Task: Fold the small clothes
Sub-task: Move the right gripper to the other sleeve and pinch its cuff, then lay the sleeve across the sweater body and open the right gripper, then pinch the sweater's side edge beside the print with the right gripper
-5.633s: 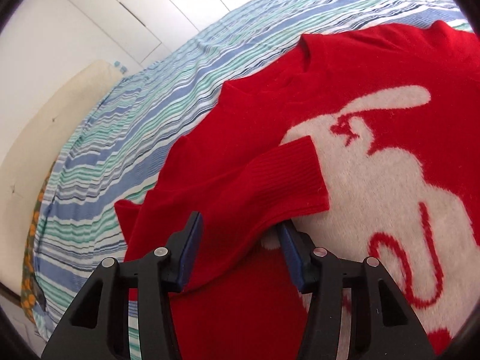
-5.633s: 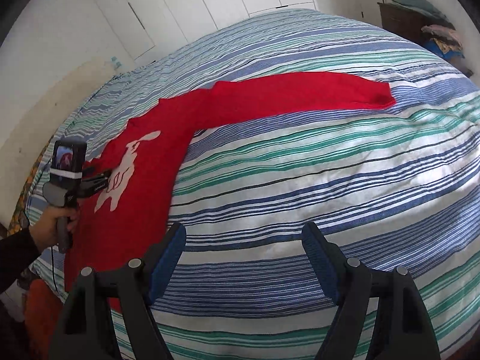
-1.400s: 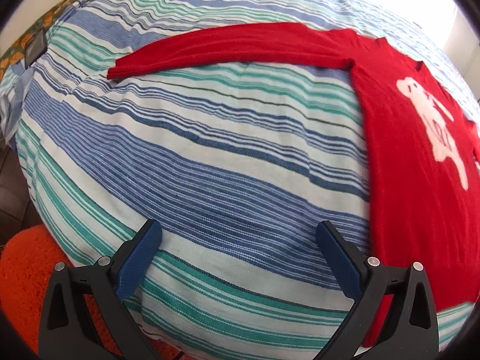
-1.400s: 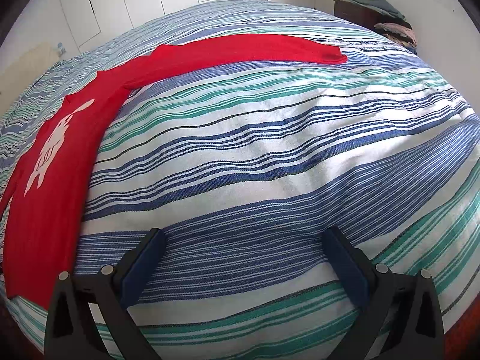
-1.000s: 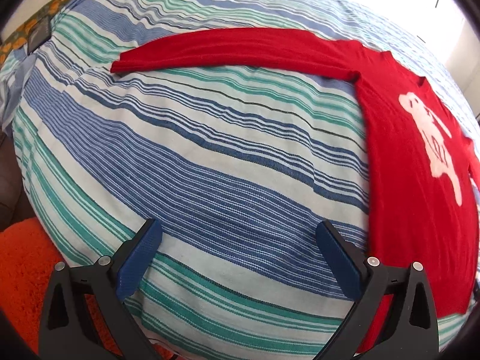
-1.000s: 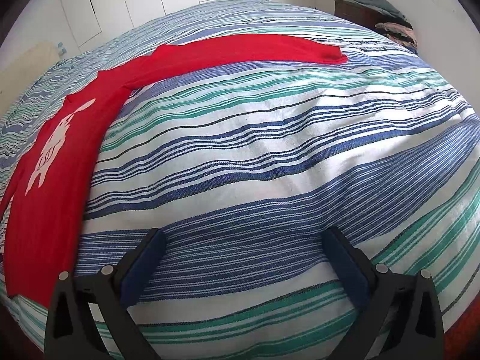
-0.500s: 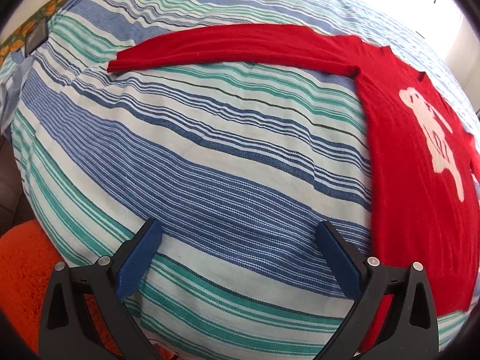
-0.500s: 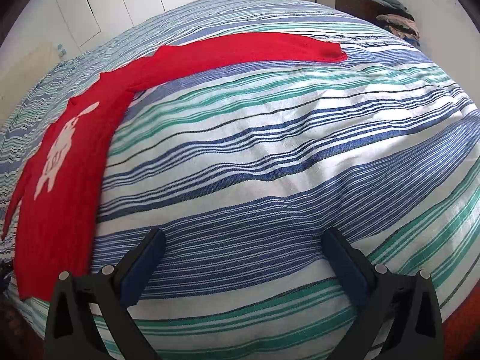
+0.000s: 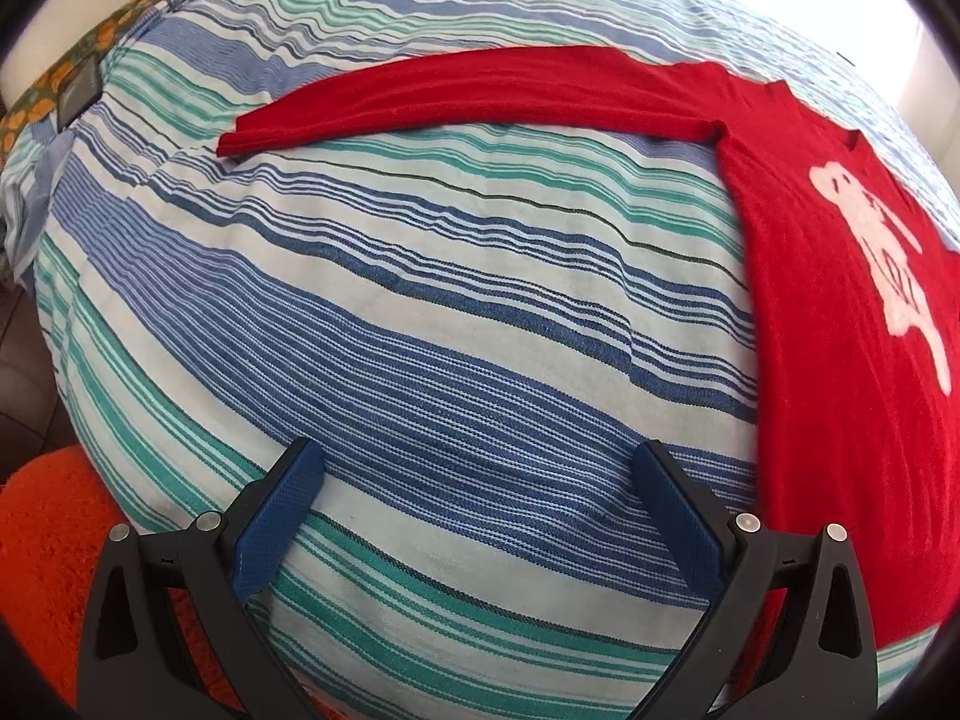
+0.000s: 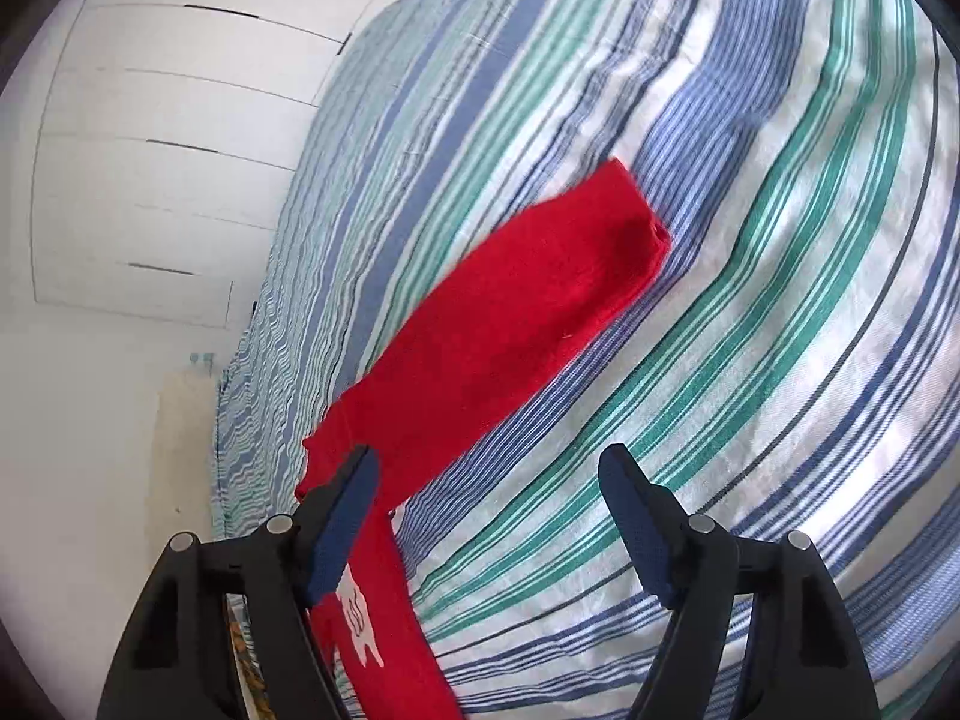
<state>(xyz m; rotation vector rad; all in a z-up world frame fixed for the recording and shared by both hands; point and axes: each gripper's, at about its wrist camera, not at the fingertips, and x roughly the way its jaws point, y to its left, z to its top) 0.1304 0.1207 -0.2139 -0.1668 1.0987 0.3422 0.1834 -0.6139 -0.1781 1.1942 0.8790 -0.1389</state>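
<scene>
Striped bedding in blue, green and white covers the bed [image 9: 456, 324], and everything lies on it. Nearest to the left camera, the left hand-held gripper [image 9: 480, 516] hangs over the bare stripes with its blue-padded jaws spread wide and nothing between them. Further out from it lies the red knitted sweater with a white animal figure on the chest [image 9: 840, 360]. Its body runs down the right side of this view, and one long sleeve [image 9: 480, 90] stretches flat to the left across the far part of the bed. At the lower left corner an orange fluffy rug [image 9: 42, 552] shows beside the bed, and at the upper left edge there is a cloth with orange pattern [image 9: 102, 30].

In the right view the right hand-held gripper [image 10: 486, 504] is tilted, and its jaws have just been closing, but they stand apart and grip nothing. The left jaw overlaps the sweater [image 10: 384, 630] in the picture, near the shoulder; whether it touches I cannot tell. Beyond the jaws the other sleeve [image 10: 510, 324] extends away flat on the stripes, its cuff at the far end. Behind the bed stand white cupboard doors [image 10: 162, 150].
</scene>
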